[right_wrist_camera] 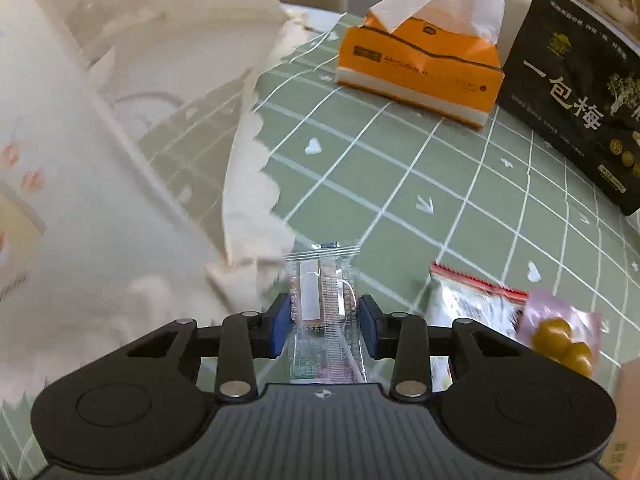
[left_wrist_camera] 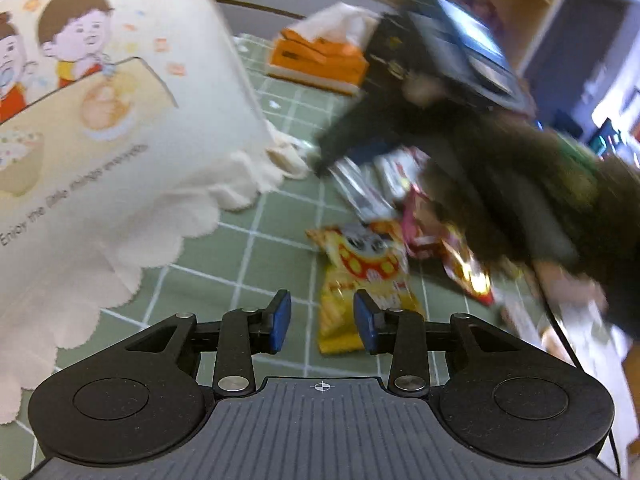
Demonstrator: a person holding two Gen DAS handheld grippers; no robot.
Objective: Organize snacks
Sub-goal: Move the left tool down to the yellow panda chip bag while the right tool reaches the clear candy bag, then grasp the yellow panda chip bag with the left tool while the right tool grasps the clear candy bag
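Observation:
A large white bag [left_wrist_camera: 100, 120] with cartoon children printed on it stands at the left; it also fills the left of the right wrist view [right_wrist_camera: 100, 160]. My left gripper [left_wrist_camera: 322, 326] is open and empty above a yellow snack packet [left_wrist_camera: 360, 280]. Beyond it lies a pile of snack packets [left_wrist_camera: 420, 200]. The other gripper [left_wrist_camera: 420, 92] is blurred over that pile. My right gripper [right_wrist_camera: 323, 326] has a clear-wrapped wafer snack [right_wrist_camera: 324, 300] between its fingers, next to the bag's edge.
A green checked tablecloth [right_wrist_camera: 400, 168] covers the table. An orange tissue box [right_wrist_camera: 420, 64] and a black box [right_wrist_camera: 580, 100] stand at the back. A silver red-edged packet [right_wrist_camera: 472, 300] and a pink packet of yellow balls [right_wrist_camera: 560, 336] lie at the right.

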